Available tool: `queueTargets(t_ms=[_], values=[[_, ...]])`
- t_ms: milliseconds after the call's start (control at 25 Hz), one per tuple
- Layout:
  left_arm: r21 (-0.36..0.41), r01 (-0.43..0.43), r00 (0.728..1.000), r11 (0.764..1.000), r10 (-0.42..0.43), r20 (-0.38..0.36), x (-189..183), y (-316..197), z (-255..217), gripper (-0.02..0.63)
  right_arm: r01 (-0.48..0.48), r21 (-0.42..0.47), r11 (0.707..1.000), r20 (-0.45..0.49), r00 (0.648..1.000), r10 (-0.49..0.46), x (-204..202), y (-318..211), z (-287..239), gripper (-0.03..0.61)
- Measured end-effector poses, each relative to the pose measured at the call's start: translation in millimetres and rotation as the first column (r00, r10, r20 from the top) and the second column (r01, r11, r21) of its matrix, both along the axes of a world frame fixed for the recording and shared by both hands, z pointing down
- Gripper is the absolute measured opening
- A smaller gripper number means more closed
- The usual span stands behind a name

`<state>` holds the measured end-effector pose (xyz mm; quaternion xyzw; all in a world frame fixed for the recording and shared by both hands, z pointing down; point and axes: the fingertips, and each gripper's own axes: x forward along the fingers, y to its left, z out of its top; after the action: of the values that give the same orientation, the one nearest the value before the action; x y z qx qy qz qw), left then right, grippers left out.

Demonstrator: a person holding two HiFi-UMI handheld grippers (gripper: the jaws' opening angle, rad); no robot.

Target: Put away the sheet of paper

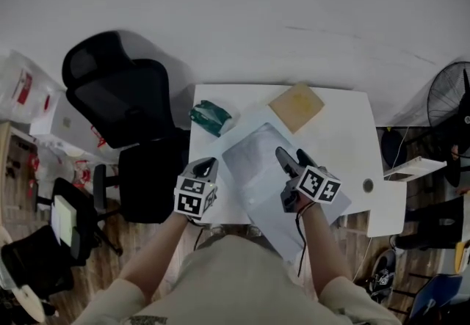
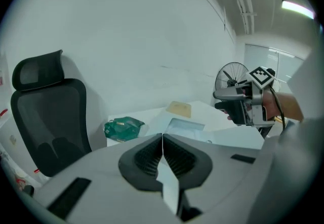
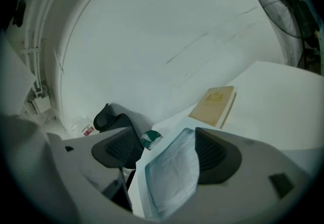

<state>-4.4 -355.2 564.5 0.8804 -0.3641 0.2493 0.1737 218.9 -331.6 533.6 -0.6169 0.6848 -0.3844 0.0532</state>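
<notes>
A pale, bluish sheet in a clear sleeve (image 1: 257, 169) lies slanted on the white table (image 1: 345, 133), its near end hanging over the front edge. My left gripper (image 1: 208, 166) is at the sheet's left edge. In the left gripper view its jaws (image 2: 162, 137) are closed on a thin white sheet of paper (image 2: 171, 187) seen edge-on. My right gripper (image 1: 286, 158) hovers over the middle of the sheet, raised off the table. In the right gripper view its jaws (image 3: 162, 152) stand apart with the crinkled sleeve (image 3: 174, 177) showing between them; the pads do not press on it.
A tan book (image 1: 296, 106) lies at the table's far side, a green bundle (image 1: 211, 117) at its far left corner. A black office chair (image 1: 125, 118) stands left of the table. A fan (image 1: 452, 96) stands at the right. Clutter covers the floor at left.
</notes>
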Motion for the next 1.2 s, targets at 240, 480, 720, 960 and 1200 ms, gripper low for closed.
queueTargets(t_ms=[240,480,720,960,1200], values=[[0.105,0.008,0.998,0.994,-0.002,-0.064,2,-22,-60,0.021,0.046,0.2,0.979,-0.144,0.989,-0.017,-3,4,-77,0.2],[0.222,-0.022,0.994,0.975,0.045,-0.098,7,-30,-122,0.021,0.136,0.307,0.942,-0.328,0.944,-0.029,-14,13,-143,0.124],[0.332,-0.056,0.984,0.942,0.109,-0.141,15,-23,-179,0.021,0.196,0.404,0.893,-0.43,0.903,-0.004,-25,27,-205,0.05],[0.417,-0.06,0.969,0.907,0.152,-0.193,14,-11,-229,0.021,0.263,0.486,0.833,-0.473,0.881,-0.002,-37,48,-253,0.023],[0.459,-0.065,0.955,0.886,0.188,-0.228,6,4,-263,0.021,0.261,0.498,0.827,-0.47,0.883,0.004,-40,69,-273,0.023]])
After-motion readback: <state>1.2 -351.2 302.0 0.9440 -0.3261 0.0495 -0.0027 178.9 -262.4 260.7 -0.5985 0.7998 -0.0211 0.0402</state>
